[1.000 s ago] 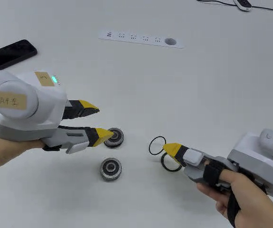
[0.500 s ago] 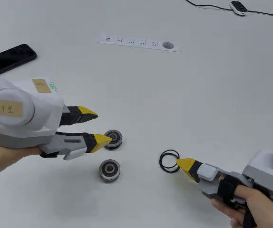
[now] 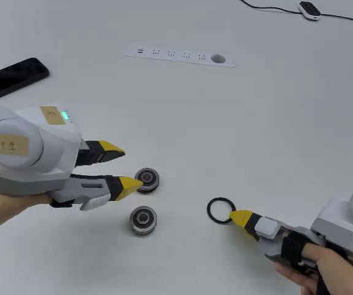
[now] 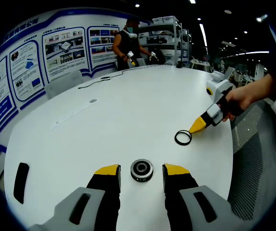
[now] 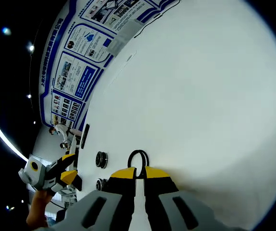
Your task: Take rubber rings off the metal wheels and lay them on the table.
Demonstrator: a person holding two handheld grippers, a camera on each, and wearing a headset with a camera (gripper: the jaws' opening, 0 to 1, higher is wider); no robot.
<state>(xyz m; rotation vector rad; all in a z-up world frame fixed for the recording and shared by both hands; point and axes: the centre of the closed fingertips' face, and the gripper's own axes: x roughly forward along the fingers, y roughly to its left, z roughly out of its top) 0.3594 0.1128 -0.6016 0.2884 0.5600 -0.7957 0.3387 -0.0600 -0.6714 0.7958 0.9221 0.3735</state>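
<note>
Black rubber ring [image 3: 221, 209] lies flat on the white table [image 3: 269, 123], at 3 o'clock from two metal wheels. Right gripper [image 3: 241, 216], jaws drawn together, pinches the ring's 4 o'clock edge. Left gripper [image 3: 125, 166], jaws apart, flanks the first wheel [image 3: 147, 179]; the second wheel [image 3: 143, 219] lies at 6 o'clock from it, apart from both grippers.

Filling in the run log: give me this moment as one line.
left gripper open, metal wheel between its tips | right gripper shut, tips at rubber ring on table | second metal wheel lying apart
</note>
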